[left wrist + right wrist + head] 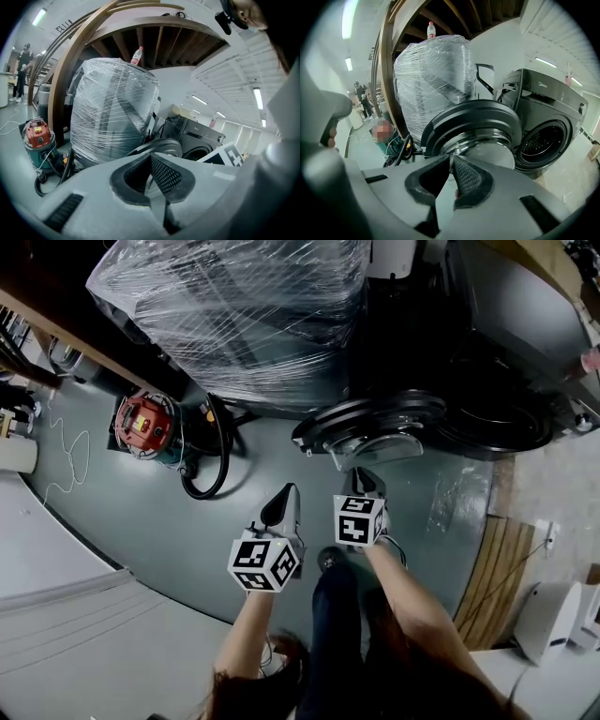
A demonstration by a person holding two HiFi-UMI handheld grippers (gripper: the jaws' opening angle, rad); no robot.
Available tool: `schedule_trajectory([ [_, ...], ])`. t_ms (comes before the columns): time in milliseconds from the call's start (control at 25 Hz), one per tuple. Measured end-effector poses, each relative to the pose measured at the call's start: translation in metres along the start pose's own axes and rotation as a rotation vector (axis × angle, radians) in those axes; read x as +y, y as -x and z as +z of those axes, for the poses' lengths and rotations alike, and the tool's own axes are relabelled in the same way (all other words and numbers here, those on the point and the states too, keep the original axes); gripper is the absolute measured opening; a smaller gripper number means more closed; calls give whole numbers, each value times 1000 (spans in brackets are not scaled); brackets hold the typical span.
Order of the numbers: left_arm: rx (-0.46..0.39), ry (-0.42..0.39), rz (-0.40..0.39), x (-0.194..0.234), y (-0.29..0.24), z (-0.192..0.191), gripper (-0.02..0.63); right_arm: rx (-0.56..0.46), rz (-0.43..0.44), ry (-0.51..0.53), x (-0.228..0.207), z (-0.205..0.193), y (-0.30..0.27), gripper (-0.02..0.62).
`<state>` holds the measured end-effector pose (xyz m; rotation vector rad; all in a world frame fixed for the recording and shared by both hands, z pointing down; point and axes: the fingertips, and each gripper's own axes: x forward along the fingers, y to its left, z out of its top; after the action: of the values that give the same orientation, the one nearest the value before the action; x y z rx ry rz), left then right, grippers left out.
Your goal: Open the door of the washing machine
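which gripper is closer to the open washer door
Right. The right gripper points at the door from just in front of it; the left gripper is off to the door's left and farther back.

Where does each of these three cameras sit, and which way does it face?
Head view: on the person's head, facing steeply down at the floor; both forearms, left tongs and right tongs show.
Left gripper view: on the left tongs, looking along them at the wrapped bundle; the person's hair shows.
Right gripper view: on the right tongs, facing the open door; the left hand shows.
All share door and bundle.
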<state>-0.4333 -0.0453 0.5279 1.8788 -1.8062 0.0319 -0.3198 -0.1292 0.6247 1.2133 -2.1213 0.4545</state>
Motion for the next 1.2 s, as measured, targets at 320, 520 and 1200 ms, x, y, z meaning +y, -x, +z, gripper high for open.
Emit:
schedule_trajectory([
  [320, 0, -51, -41, -54, 7, 6, 12, -24, -28, -10, -42, -12, 51, 17],
  [520, 8, -60, -49, -85, 14, 4, 12, -37, -33, -26, -66, -16, 84, 11],
  [1200, 13, -117, -115, -192, 34, 4, 12, -103, -49, -34, -133, -32, 183, 2],
])
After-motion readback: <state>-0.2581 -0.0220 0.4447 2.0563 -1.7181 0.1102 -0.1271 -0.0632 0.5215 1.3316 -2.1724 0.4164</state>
